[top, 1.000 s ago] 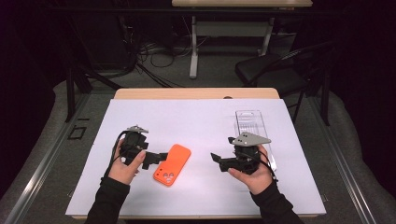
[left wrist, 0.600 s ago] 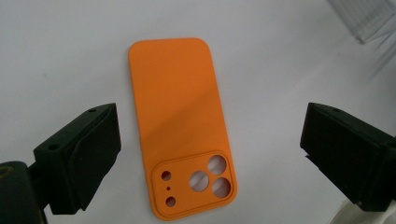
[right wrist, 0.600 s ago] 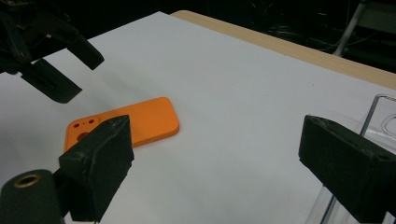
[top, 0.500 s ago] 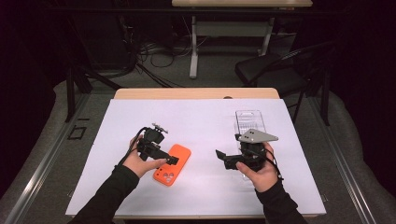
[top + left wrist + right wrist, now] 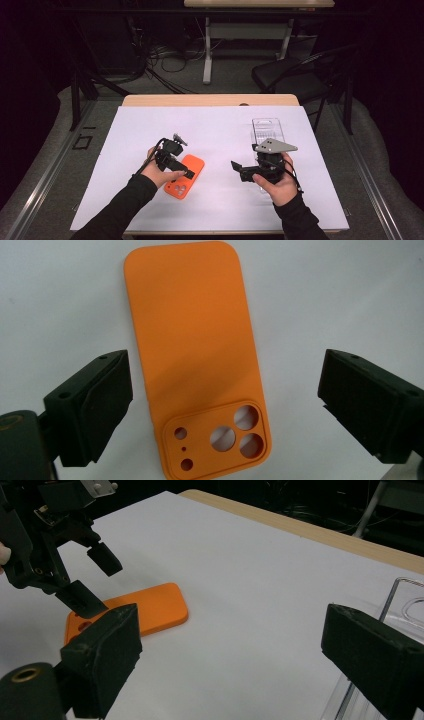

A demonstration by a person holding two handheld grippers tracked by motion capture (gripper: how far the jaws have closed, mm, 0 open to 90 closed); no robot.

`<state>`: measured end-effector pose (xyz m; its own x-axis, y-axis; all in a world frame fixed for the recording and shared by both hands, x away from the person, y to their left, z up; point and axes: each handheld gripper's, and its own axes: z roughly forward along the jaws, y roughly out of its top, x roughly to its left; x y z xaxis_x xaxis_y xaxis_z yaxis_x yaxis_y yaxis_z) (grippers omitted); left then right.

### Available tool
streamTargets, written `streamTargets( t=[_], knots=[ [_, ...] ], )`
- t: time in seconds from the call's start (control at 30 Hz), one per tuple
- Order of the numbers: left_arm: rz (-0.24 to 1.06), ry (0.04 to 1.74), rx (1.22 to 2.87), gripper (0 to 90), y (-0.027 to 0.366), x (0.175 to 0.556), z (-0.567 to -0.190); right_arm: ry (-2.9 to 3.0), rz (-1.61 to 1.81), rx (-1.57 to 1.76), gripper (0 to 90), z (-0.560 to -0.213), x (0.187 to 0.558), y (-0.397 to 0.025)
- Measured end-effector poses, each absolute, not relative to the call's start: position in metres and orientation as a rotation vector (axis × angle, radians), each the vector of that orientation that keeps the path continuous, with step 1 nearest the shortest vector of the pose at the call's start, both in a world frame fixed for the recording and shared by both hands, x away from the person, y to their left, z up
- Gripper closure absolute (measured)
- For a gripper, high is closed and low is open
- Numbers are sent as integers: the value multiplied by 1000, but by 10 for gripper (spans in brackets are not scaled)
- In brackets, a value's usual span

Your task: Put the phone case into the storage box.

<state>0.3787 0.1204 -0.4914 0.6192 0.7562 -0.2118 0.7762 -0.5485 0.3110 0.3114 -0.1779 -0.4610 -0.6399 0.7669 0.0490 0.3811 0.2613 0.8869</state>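
High view: one orange phone case (image 5: pixel 185 176), one clear box (image 5: pixel 268 132), two grippers' fingers apart.

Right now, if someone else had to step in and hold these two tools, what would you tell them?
Left gripper: open, poised above the orange phone case, fingers either side of its camera end, not gripping.
Right gripper: open, holds nothing, beside the clear plastic package.
The case lies flat, back up, on the white table cover, left of the package.
Done: the left gripper is lined up over the case.
Left: probably lower, close on the case and lift it; what follows is unclear.
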Motion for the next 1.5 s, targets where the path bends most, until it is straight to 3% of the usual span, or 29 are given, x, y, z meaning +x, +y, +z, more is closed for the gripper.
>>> streamTargets(
  t=[0.3, 1.5],
  knots=[
    [-87, 1270, 2473, 113, 120, 385, -498, 2155, 1334, 1043, 89, -463, 312, -175],
    [-81, 1354, 2591, 90, 99, 394, -532, 2164, 1323, 1054, 89, -466, 313, -176]
  ],
)
